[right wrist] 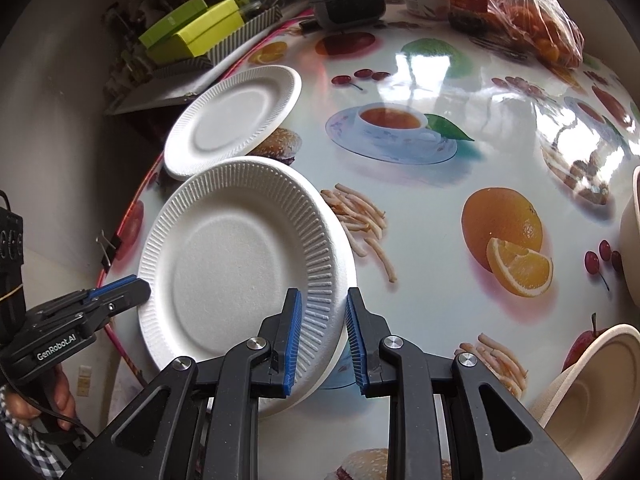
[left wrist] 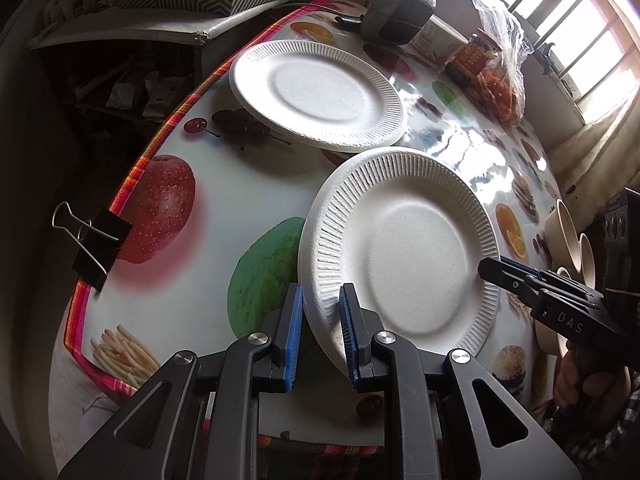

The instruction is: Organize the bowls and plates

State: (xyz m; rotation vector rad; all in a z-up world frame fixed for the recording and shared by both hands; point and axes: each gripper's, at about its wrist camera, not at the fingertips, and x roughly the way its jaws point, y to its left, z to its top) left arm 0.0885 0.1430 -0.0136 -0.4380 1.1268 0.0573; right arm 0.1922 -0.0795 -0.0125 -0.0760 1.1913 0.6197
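Gripping one near plate (left wrist: 404, 252) from both sides: left gripper (left wrist: 320, 332) is clamped on its rim, right gripper (right wrist: 322, 336) clamped on the opposite rim. Plate sits tilted between the two pairs of fingers, above the table (right wrist: 420, 168). Second plate (left wrist: 316, 94) lies flat beyond the fingertips. Bowls (right wrist: 592, 396) sit right of the right fingers.

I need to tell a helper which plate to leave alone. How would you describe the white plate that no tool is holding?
Find the table with the fruit-print cloth, then its far edge by the shelf with the lime-green boxes. The free plate lies flat there, beyond the held plate; unlike that tilted plate, nothing grips its rim.
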